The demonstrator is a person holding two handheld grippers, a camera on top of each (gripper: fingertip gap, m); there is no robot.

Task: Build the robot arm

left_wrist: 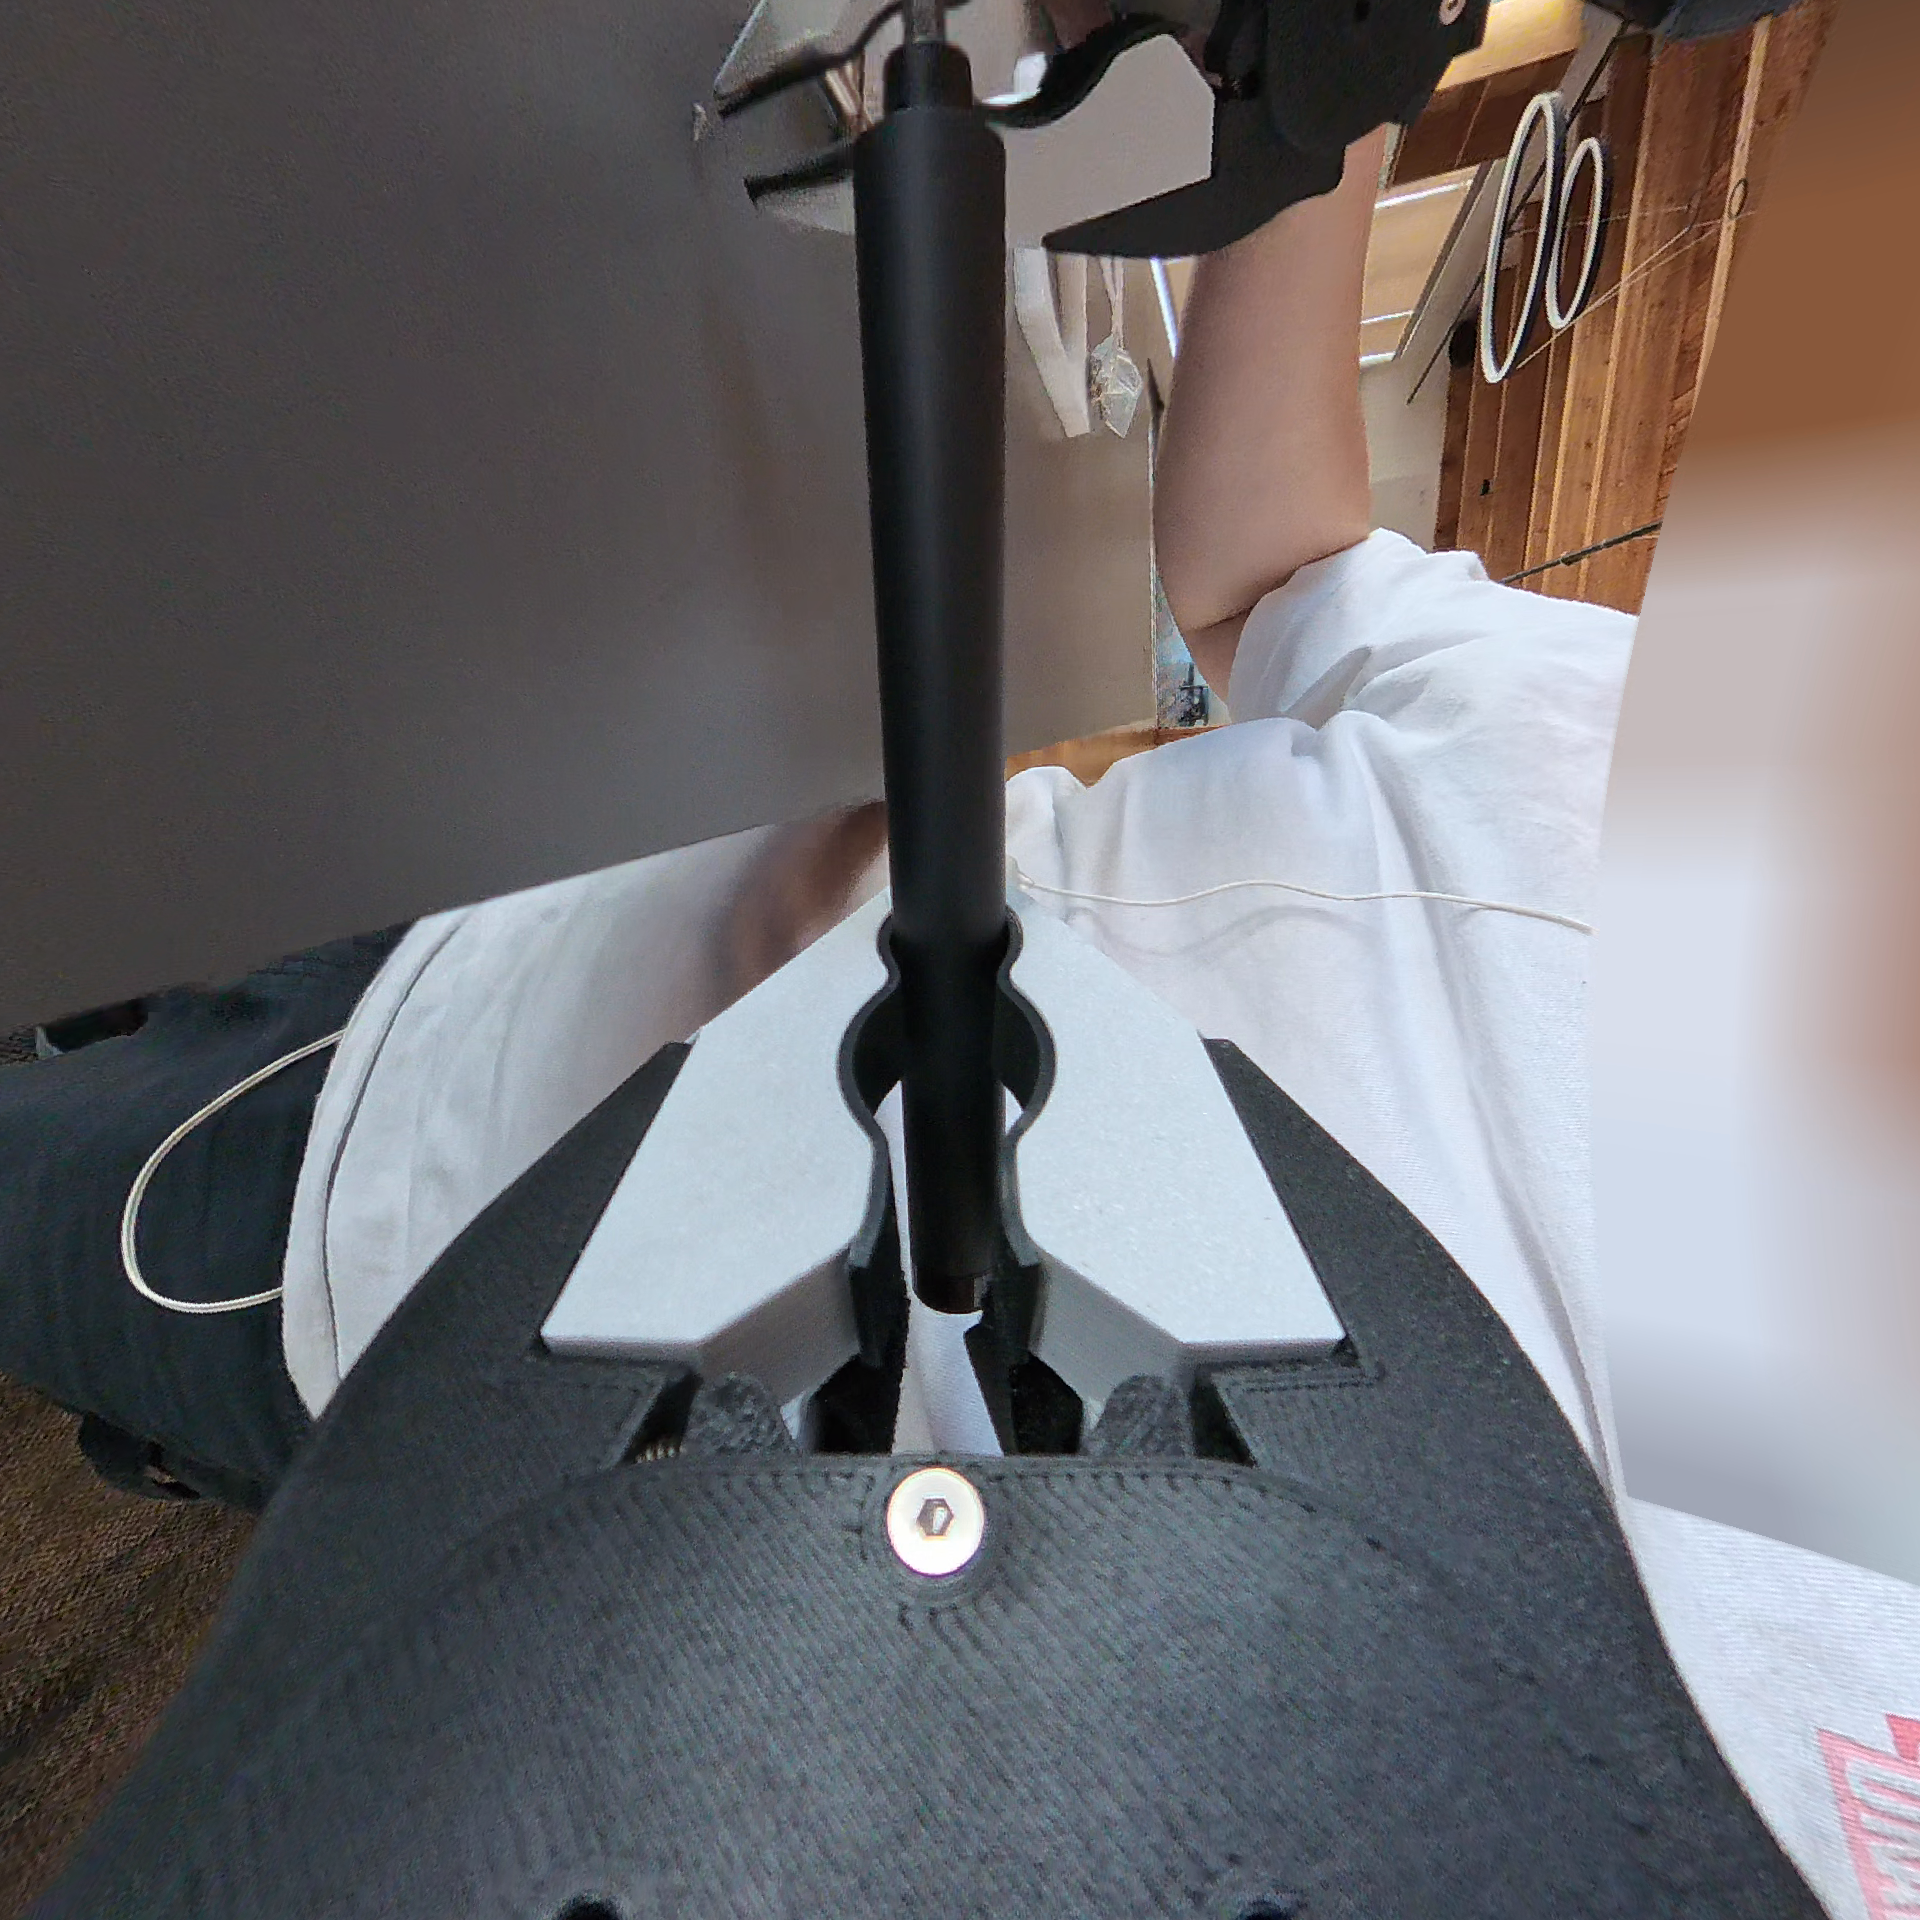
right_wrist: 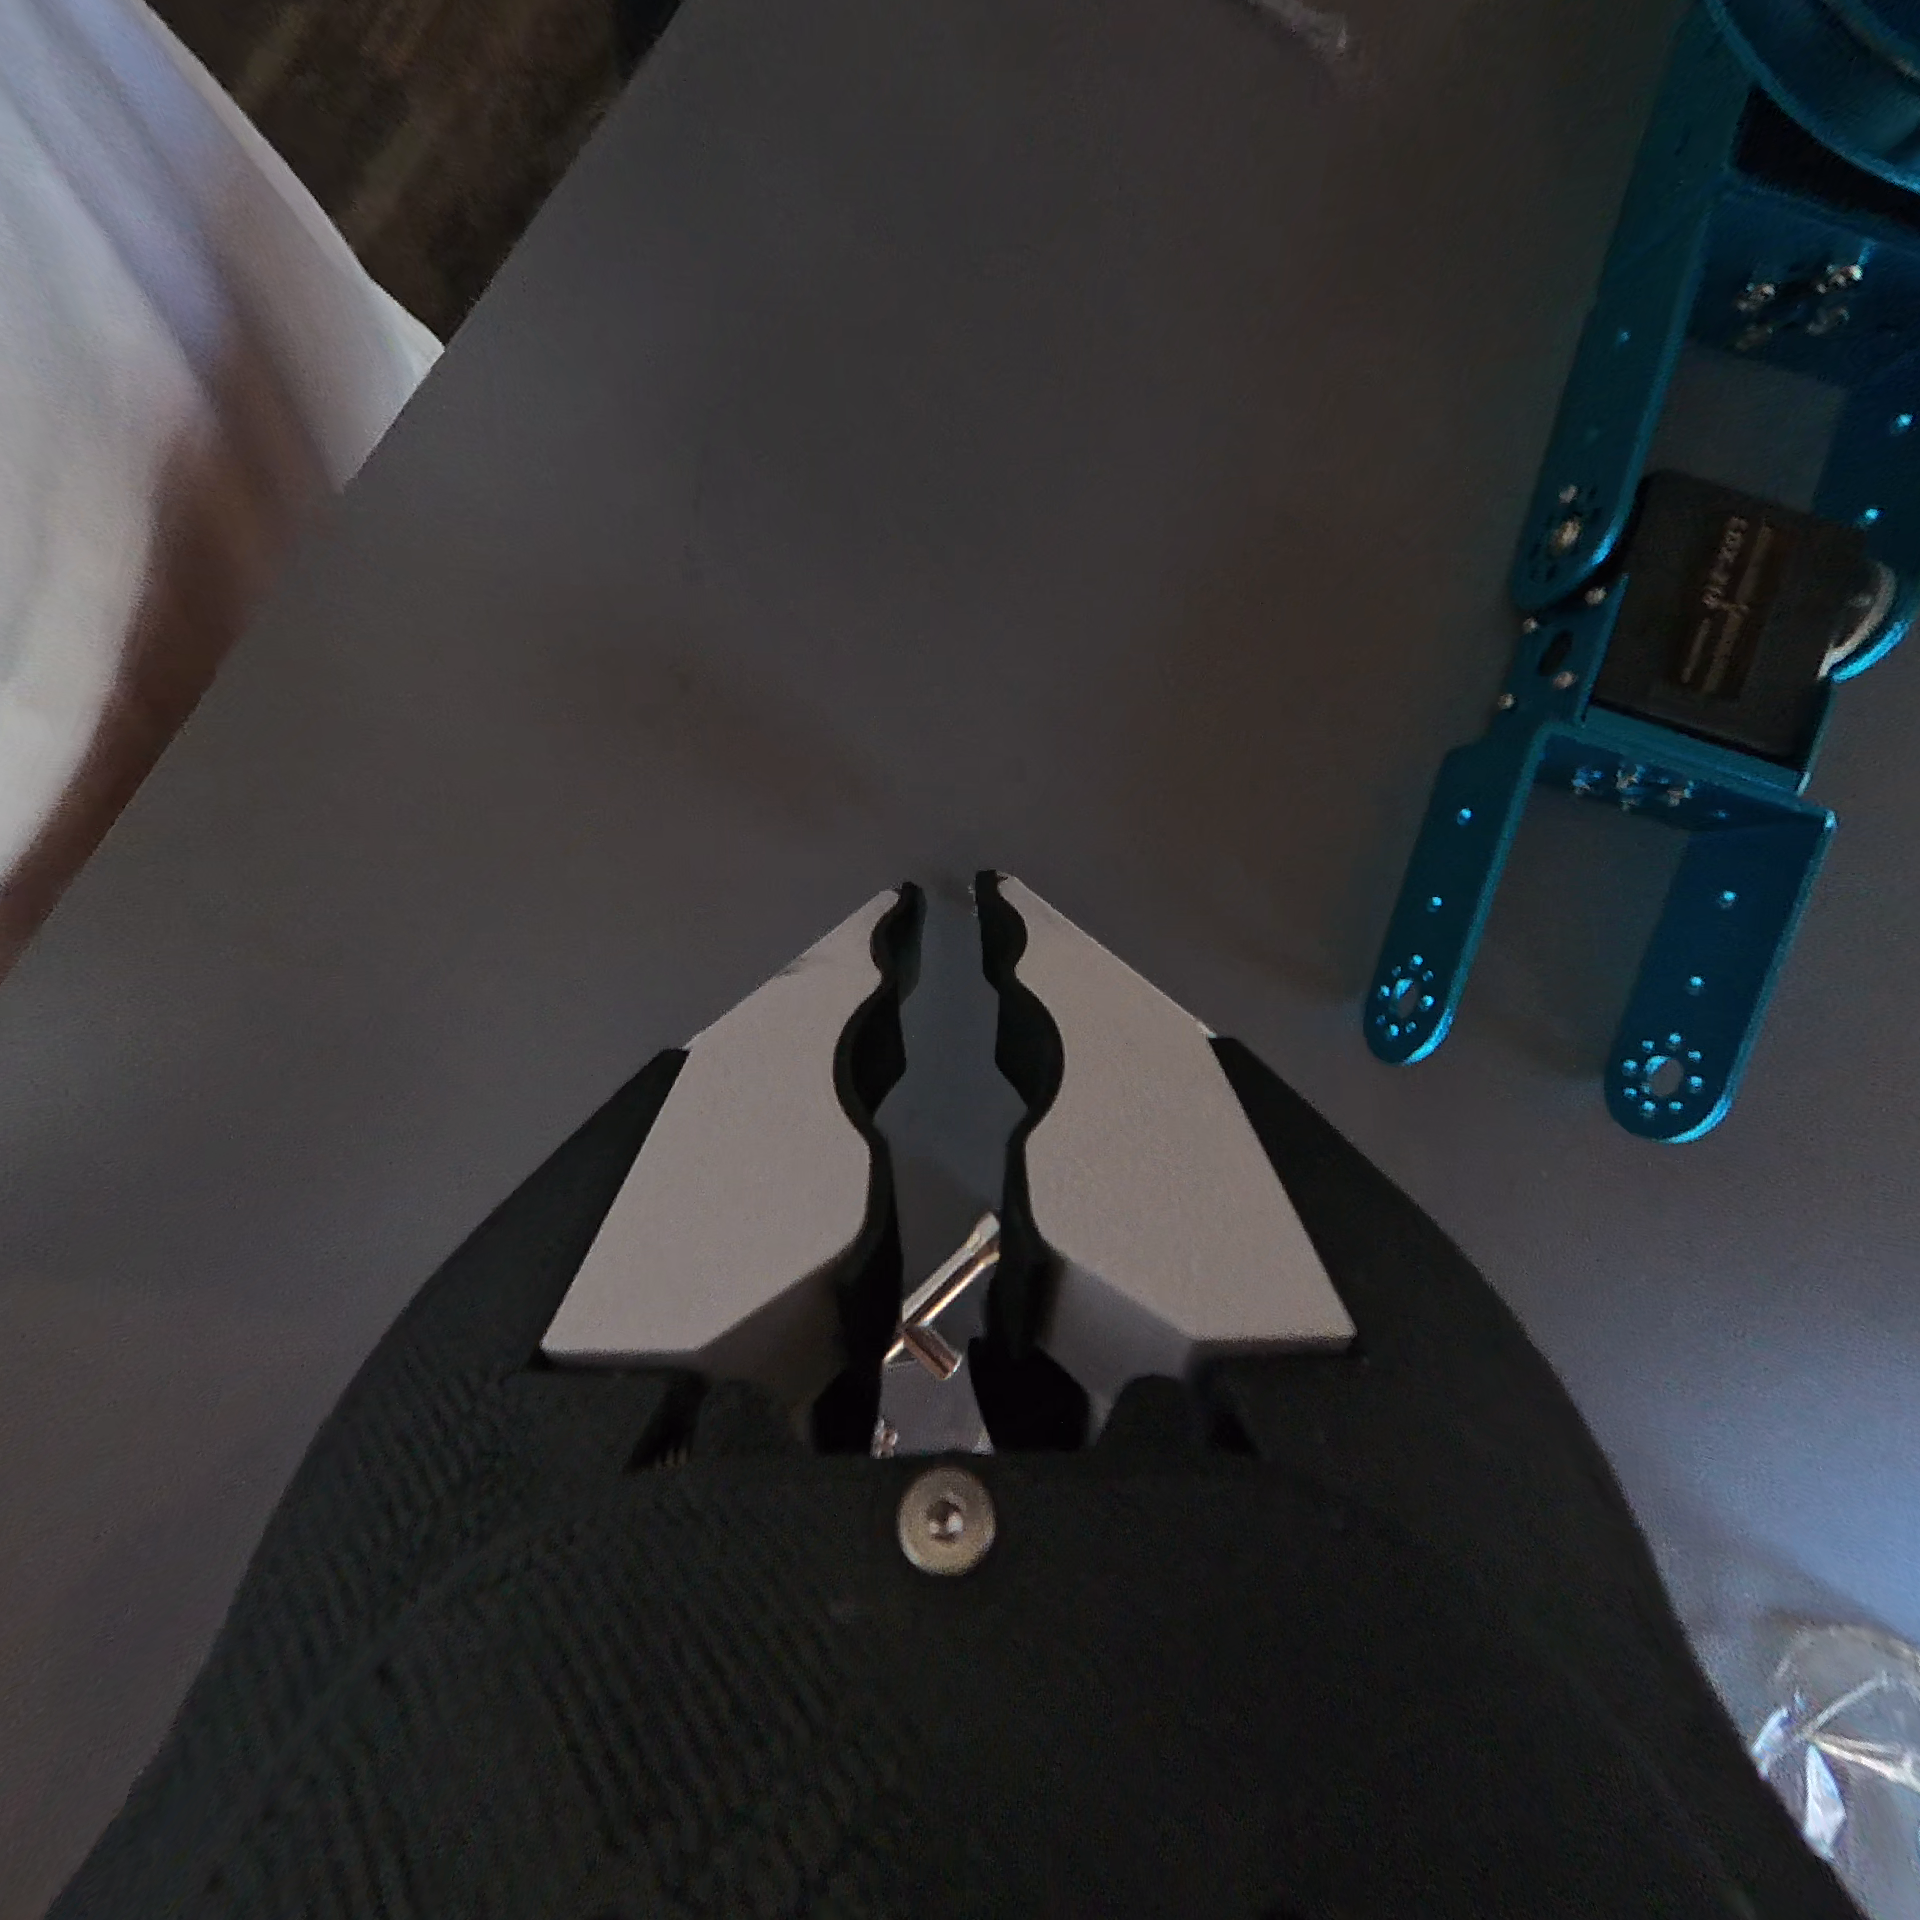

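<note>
My left gripper (left_wrist: pixel 948 940) is shut on a black cylindrical tool handle (left_wrist: pixel 935 520), which runs forward between the grey fingers (left_wrist: pixel 748 1153); its thin metal tip reaches the other gripper (left_wrist: pixel 1299 114) at the top of the view. My right gripper (right_wrist: pixel 948 891) hovers low over the grey table (right_wrist: pixel 935 468), its jaws drawn together to a thin slit. A tiny pale speck sits at the tips; I cannot tell what it is. A small silver L-shaped key (right_wrist: pixel 940 1311) shows through the gap behind the tips, under or between the fingers.
A blue metal bracket assembly with a black servo block (right_wrist: pixel 1662 675) lies on the table to the right. A clear plastic bag (right_wrist: pixel 1829 1725) is at the lower right. A person in a white shirt (left_wrist: pixel 1351 935) sits close, forearm raised; the table edge (right_wrist: pixel 436 353) runs at left. The tips of one gripper are about 15 cm away from the tips of the other.
</note>
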